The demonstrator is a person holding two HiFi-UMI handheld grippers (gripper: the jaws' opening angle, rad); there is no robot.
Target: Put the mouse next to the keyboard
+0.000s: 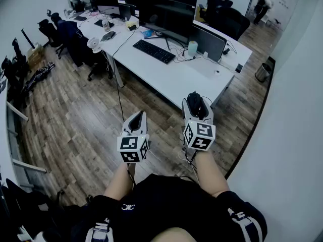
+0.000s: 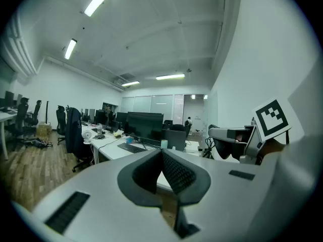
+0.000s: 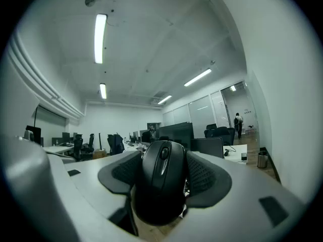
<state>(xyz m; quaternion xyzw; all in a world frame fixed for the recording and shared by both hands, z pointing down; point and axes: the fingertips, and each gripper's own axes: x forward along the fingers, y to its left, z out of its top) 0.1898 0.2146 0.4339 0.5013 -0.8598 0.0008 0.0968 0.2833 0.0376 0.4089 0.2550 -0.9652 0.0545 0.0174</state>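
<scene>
Black rounded computer mouse (image 3: 161,183) is sitting clamped in the right gripper's (image 1: 197,105) jaws, short of the white desk (image 1: 166,77). Flat black keyboard (image 1: 154,51) is lying far and slightly left there, nearer this gripper. Left gripper (image 1: 135,121) is riding closed, empty.

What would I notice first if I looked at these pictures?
A black mouse, clamped in the right gripper, is held above the wooden floor. Ahead, on the long white desk, a black keyboard lies before dark monitors. The left gripper is shut, empty.
</scene>
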